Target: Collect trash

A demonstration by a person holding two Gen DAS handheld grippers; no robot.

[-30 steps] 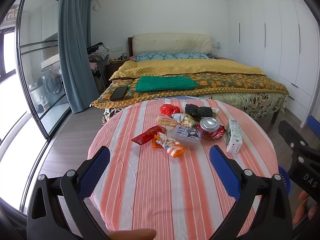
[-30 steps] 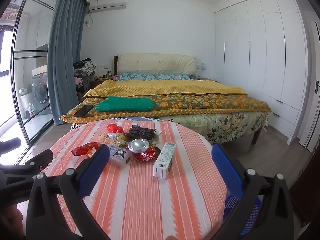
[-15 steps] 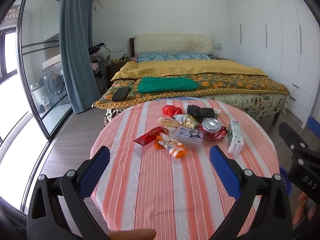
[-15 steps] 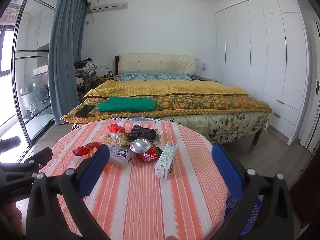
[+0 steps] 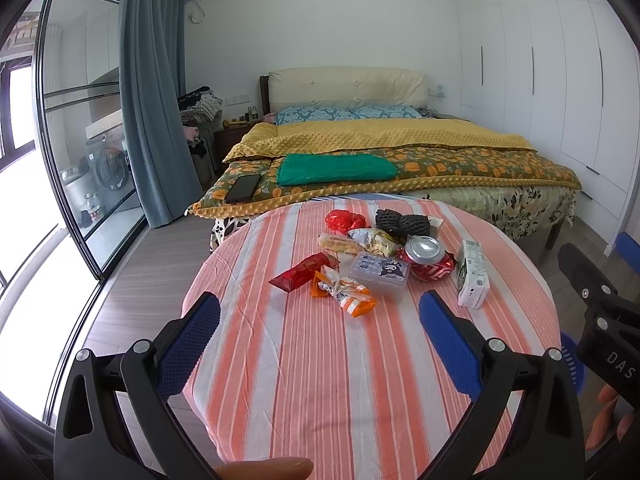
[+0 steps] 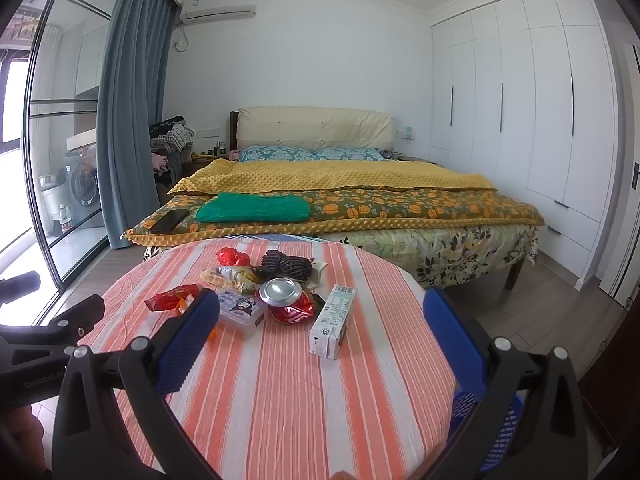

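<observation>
Nearby, bed behind table.

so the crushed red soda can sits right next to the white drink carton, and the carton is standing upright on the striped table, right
Not quite. The white drink carton lies flat on its side, not upright, as the right wrist view shows. The crushed red soda can does sit beside it on the striped round table.
</observation>
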